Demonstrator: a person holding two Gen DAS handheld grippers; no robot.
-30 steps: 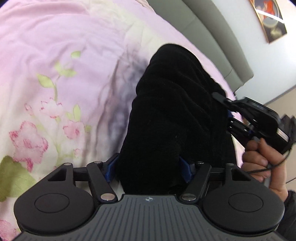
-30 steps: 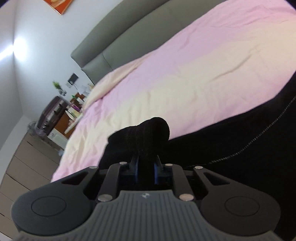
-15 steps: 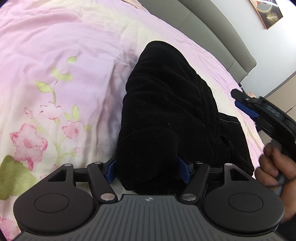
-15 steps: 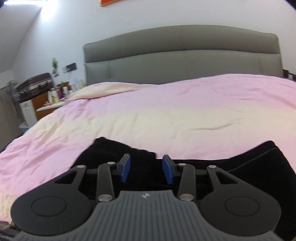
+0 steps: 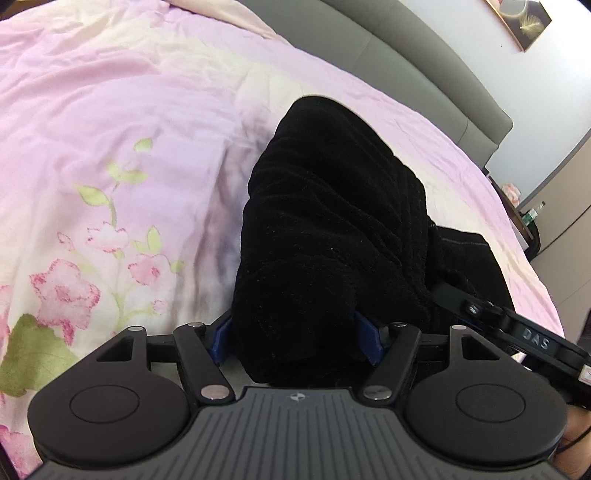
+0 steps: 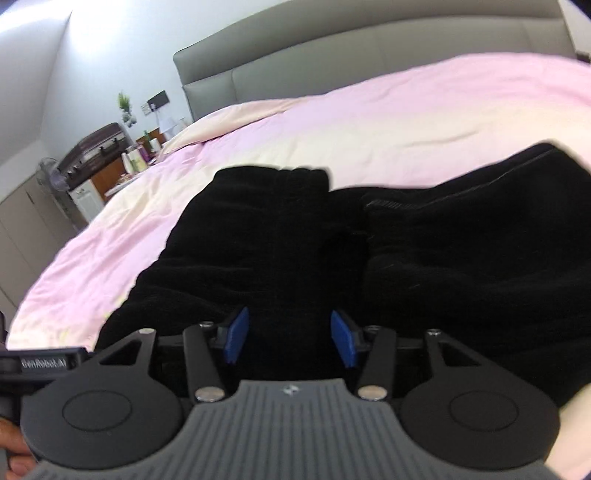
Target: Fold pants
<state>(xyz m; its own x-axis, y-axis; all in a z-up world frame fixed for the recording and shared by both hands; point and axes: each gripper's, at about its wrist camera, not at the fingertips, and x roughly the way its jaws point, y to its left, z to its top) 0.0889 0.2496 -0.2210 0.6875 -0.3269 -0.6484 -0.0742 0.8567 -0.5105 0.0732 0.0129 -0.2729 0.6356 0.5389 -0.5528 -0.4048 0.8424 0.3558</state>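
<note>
The black pants (image 5: 332, 229) lie bunched on the pink bedspread (image 5: 110, 110). My left gripper (image 5: 295, 336) has its blue pads wide apart with a thick fold of the pants sitting between them. My right gripper (image 6: 290, 336) is open just above the pants (image 6: 369, 240), its blue pads apart with dark fabric showing between and below them. The right gripper's body (image 5: 517, 328) shows at the lower right of the left wrist view, close beside the left one.
The grey padded headboard (image 6: 332, 59) stands behind the bed. A nightstand with bottles, a suitcase and a fan (image 6: 103, 155) is at the left of the bed. A framed picture (image 5: 521, 22) hangs on the wall.
My right gripper let go of the pants fold, opened, and came down low beside the left gripper. The left gripper stayed around the fabric and barely moved.
</note>
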